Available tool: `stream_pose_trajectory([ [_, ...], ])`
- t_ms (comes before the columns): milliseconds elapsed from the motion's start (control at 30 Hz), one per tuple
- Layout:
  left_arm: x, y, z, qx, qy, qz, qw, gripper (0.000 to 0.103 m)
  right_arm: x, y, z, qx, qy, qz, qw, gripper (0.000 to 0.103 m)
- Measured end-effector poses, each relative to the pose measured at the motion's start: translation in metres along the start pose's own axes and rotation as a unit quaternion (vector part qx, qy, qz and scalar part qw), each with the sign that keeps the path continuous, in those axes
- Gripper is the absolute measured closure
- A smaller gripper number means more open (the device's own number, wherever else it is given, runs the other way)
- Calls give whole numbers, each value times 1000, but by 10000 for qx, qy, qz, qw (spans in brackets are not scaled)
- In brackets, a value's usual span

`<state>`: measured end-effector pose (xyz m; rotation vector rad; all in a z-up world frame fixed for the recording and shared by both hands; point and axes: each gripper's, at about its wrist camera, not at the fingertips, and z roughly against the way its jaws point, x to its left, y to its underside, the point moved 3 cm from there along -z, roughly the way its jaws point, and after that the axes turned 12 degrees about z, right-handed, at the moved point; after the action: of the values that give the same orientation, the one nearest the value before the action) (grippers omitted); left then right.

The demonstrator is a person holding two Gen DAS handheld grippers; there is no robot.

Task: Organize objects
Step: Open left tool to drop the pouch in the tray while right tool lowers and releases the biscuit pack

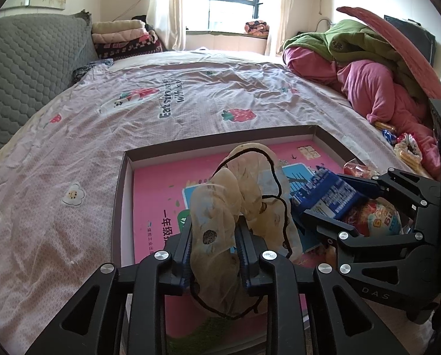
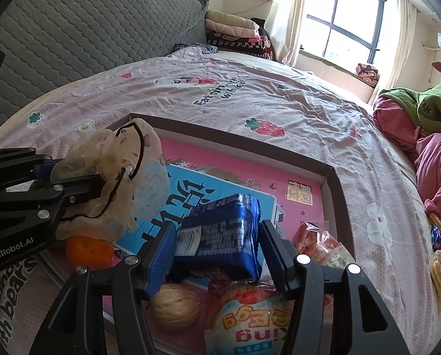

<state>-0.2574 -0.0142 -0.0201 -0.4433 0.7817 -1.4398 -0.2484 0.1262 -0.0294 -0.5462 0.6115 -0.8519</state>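
The left gripper [image 1: 213,244] is clamped on a sheer beige scrunchie [image 1: 244,195] edged with dark cord, holding it above the near left part of a shallow cardboard tray [image 1: 118,207] that lies on the bed [image 1: 131,112]. The right gripper [image 2: 217,245] is closed on a blue snack packet [image 2: 223,230], its fingers pressing the packet's two sides, and holds it over the tray's near right part. Inside the tray a pink and blue book [image 2: 226,159] covers the floor. On it, nearest the right gripper, lie a round tan nut [image 2: 176,306] and a red and white snack bag [image 2: 250,319] with yellow lettering. A little further in, a second red wrapped snack [image 2: 318,242] rests against the tray's right wall, and an orange fruit [image 2: 87,251] sits at the tray's left edge, below the scrunchie. Beyond the tray's right wall, several small wrapped snacks [image 1: 403,145] lie loose on the bed. Past the tray's far wall the bed's pale sheet with strawberry prints stretches away. To the far right of the tray a heap of pink and green clothing [image 1: 362,68] is piled up, and to its far left stands a grey quilted headboard [image 1: 28,68].
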Motion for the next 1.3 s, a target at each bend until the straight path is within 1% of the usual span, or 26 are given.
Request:
stream_pose_trajectory([
  [33, 0, 0, 0, 0, 4, 9, 10000, 75, 0, 0, 0, -6, 3, -14, 10000, 46],
  [167, 3, -2, 2, -23, 25, 80, 10000, 63, -1, -1, 1, -10, -4, -36, 10000, 46],
  [333, 8, -4, 4, -41, 31, 170, 9998, 60, -2, 0, 4, -38, 12, -81, 10000, 45],
  [400, 8, -4, 4, -39, -29, 185, 9998, 53, -4, 0, 6, -54, 14, -102, 9999, 45],
  [467, 8, -4, 4, -40, -69, 185, 9998, 50, -5, -1, 8, -86, 33, -125, 9999, 45],
  [567, 7, -6, 5, -44, -76, 164, 9998, 49, -6, -3, 12, -127, 31, -146, 9998, 45],
  [667, 7, -7, 7, 35, -105, 174, 9998, 49, -6, -5, 15, -158, 33, -150, 9998, 45],
  [900, 5, -10, 16, -58, -53, 193, 9998, 48, -6, -6, 19, -199, 10, -158, 9997, 45],
  [1133, 5, -11, 19, -61, -58, 227, 9997, 48, -8, -7, 23, -243, 16, -176, 9995, 45],
  [1233, 5, -12, 21, -87, -55, 245, 9996, 44, -9, -7, 25, -261, 27, -190, 9995, 45],
  [1267, 4, -13, 22, -100, -57, 249, 9996, 41, -9, -7, 26, -269, 34, -191, 9994, 44],
  [1300, 4, -13, 23, -111, -60, 256, 9996, 40, -10, -8, 26, -273, 41, -191, 9994, 42],
])
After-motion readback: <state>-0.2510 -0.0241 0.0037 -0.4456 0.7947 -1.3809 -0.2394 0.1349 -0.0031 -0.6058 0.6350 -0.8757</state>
